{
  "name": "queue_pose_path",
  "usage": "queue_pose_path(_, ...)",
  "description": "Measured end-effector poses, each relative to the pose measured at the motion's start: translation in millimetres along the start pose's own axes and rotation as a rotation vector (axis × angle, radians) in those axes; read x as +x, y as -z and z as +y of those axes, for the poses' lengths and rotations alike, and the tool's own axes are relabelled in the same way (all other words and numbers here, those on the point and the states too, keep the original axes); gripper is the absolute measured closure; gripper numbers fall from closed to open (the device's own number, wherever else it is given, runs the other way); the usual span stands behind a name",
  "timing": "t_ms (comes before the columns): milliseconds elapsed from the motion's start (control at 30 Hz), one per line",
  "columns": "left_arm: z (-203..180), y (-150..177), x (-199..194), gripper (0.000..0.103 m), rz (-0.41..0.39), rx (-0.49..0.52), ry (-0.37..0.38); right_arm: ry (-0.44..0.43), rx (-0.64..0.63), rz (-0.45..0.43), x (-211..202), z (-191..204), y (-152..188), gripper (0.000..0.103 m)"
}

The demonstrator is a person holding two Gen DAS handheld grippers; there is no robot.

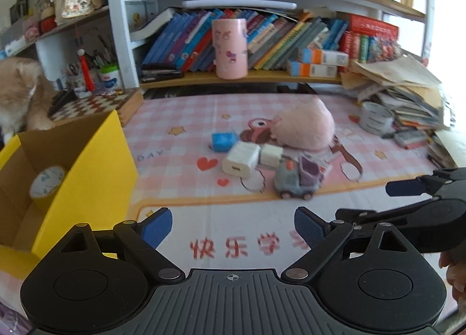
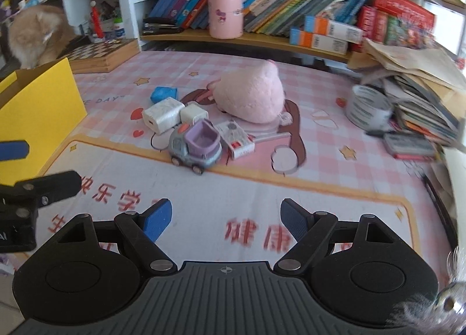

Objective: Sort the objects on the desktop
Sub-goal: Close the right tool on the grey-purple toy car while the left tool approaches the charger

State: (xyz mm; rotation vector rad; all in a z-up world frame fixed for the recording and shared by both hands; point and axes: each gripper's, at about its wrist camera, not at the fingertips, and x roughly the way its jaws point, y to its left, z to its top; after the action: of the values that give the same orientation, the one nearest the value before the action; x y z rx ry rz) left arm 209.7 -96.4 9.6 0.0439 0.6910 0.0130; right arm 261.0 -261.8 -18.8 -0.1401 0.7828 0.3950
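Both empty and spread, the right gripper (image 2: 224, 218) sits nearer the toy truck (image 2: 195, 147) at its eleven o'clock than the left gripper (image 1: 233, 226)

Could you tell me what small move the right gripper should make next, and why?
Probably ease the right gripper forward toward the toy truck, the nearest item of the cluster on the mat. Both grippers are open and empty, the truck stands free at the cluster's front edge, and the yellow box on the left already holds a tape roll, so it looks like the sorting bin.
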Motion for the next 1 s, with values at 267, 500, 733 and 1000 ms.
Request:
queue_pose_path(267, 0.0, -12.9, 4.8, 0.01, 0.004, -0.025, -0.091, -0.092, -0.115, 0.002, 40.9, -5.4, -23.5, 0.023)
queue_pose_path(500, -2.1, -9.4, 6.8, 0.01, 0.045, -0.029, -0.136, -0.184, -0.182, 0.006, 70.7, 1.4, -38.1, 0.023)
queue_pose_path(733, -0.3, -16.7, 8.8, 0.01, 0.041, -0.037, -0.159, -0.207, -0.246, -0.013, 92.1, 12.6, -48.0, 0.024)
queue_pose_path(1000, -0.4, -29.3, 29.8, 0.01, 0.039, -0.029, -0.107, -0.246, -0.291, -0.023, 88.1, 9.0, -47.7, 0.052)
